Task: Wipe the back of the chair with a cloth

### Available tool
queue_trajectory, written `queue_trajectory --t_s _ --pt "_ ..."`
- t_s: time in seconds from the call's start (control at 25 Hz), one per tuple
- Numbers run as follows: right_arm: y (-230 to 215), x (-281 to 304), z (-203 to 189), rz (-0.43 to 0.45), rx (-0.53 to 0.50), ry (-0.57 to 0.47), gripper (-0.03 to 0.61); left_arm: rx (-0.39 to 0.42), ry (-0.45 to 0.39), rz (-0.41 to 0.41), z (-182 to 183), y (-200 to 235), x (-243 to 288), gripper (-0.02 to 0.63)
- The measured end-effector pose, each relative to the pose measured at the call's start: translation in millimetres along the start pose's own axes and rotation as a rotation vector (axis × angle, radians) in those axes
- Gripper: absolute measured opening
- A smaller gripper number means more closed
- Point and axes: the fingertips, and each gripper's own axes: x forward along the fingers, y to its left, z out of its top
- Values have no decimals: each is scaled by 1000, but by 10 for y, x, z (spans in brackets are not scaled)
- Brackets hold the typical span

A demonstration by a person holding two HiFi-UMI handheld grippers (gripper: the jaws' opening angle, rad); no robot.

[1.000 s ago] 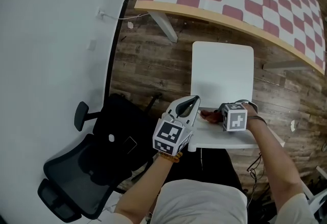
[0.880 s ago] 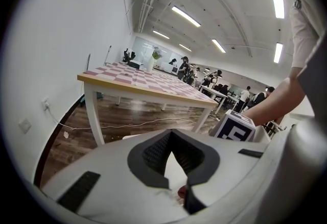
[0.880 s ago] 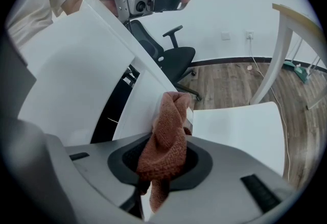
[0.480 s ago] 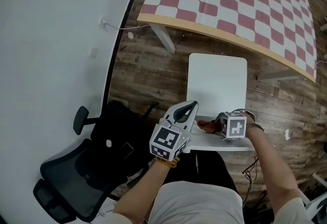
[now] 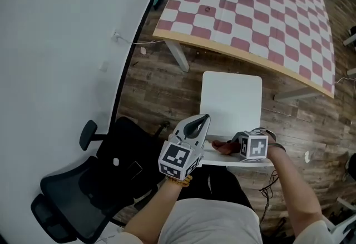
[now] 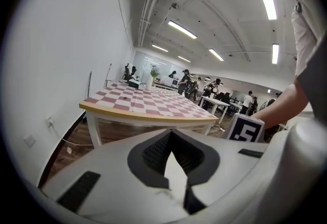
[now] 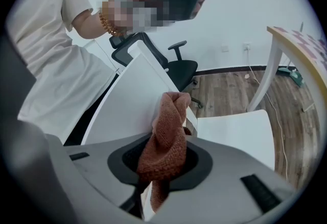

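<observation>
Across the upper right of the head view runs a table (image 5: 250, 9) with a red-and-white checked top, its near edge lying just beyond a white chair (image 5: 231, 101) on the wooden floor (image 5: 161, 87). A white wall (image 5: 55, 43) fills the left side, with a socket and cable (image 5: 118, 35) low on it. At lower left, close beside the white chair, stands a black office chair (image 5: 83, 187); the right gripper view shows it behind the chair back (image 7: 127, 110).

Near the bottom centre, the left gripper (image 5: 201, 119) sits at the left end of the chair back's top edge, its jaws closed together with nothing between them. The right gripper (image 5: 235, 146) lies along that same edge at the right, pointing left, its jaws clamped on a rust-brown cloth (image 5: 224, 147). The cloth bunches up out of the jaws and presses against the top of the chair back, between the two grippers.
</observation>
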Motion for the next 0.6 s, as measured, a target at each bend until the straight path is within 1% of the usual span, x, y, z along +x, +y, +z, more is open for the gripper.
queue_trajectory --t_s 0.24,0.44,0.6 --pt "86 -215 68 -27 3 -2 101 30 -22 -21 212 -138 -61 12" --pt "203 -367 146 -20 -21 -14 101 46 -35 -59 353 -353 -52 12" --pt "252 -450 138 -25 -25 -2 101 50 -46 -84 433 -497 -39 12"
